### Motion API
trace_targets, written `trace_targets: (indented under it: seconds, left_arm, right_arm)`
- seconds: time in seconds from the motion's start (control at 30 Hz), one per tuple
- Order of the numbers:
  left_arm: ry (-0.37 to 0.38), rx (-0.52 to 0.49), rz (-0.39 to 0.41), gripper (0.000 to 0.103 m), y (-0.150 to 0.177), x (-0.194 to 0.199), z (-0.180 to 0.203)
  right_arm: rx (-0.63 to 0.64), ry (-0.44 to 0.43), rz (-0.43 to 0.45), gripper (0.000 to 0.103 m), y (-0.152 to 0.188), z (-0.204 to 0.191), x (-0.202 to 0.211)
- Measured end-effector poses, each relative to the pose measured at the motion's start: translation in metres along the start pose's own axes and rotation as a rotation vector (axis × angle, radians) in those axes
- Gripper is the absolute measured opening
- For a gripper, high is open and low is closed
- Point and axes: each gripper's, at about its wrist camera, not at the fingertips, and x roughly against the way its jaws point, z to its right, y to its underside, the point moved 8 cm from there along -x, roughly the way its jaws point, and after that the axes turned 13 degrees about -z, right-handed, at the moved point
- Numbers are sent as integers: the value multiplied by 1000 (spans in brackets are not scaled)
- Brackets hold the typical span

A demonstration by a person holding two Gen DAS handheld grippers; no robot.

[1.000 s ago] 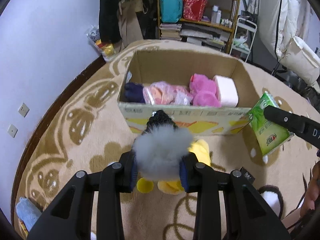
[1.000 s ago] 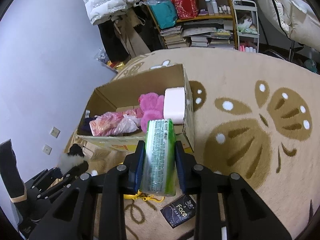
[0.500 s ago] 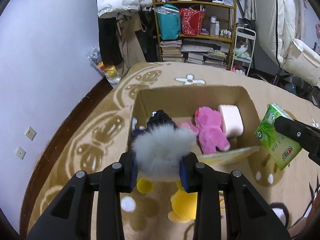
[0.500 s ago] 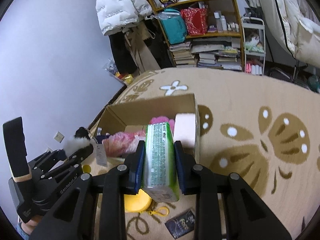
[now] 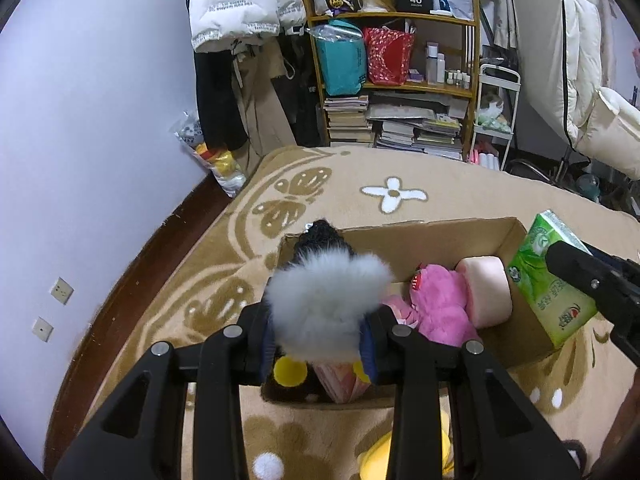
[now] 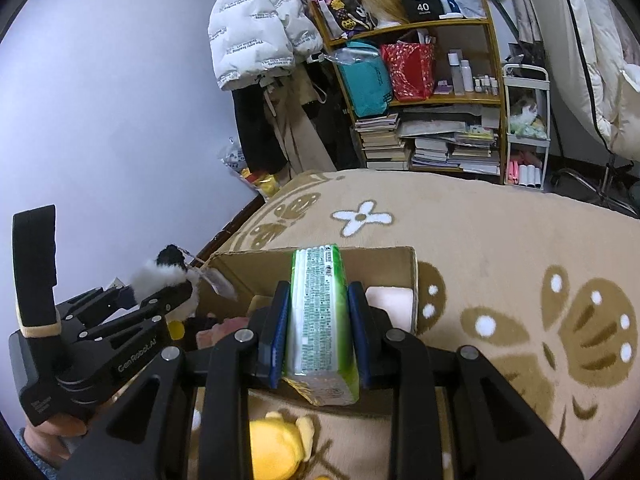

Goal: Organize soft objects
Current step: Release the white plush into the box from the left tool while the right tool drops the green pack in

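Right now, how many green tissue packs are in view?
1: the tissue pack is clamped in the right tongs above the box. Others may be hidden inside.

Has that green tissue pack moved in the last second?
Yes. The green tissue pack has travelled forward, from before the cardboard box to above it.

**Colours and patterns around the box**

Cardboard box [image 5: 448,236]: plain brown. Inside it: pink plush [image 5: 440,304], pale pink roll [image 5: 486,296]. Over its near-left corner: grey-white fluffy toy [image 5: 324,308], black top, yellow spots. At its right end: green tissue pack [image 5: 548,276], white print. Under it: tan rug [image 5: 460,196], brown butterflies, white flower. Just in front: yellow plush [image 6: 276,448].
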Motion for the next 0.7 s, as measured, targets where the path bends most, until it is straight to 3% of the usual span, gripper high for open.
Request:
trace_targets:
  seconds: [0.5, 0.57, 0.7]
  left_arm:
    - [58, -3, -106, 39, 18, -47, 16]
    - [48, -1, -100, 54, 19, -45, 15]
    - [25, -4, -69, 72, 18, -35, 14]
  right_arm:
    - [-14, -10, -44, 32, 8, 15, -35]
    - [-22, -22, -48, 33, 8, 17, -35]
    - [-30, -22, -51, 34, 10, 18, -33]
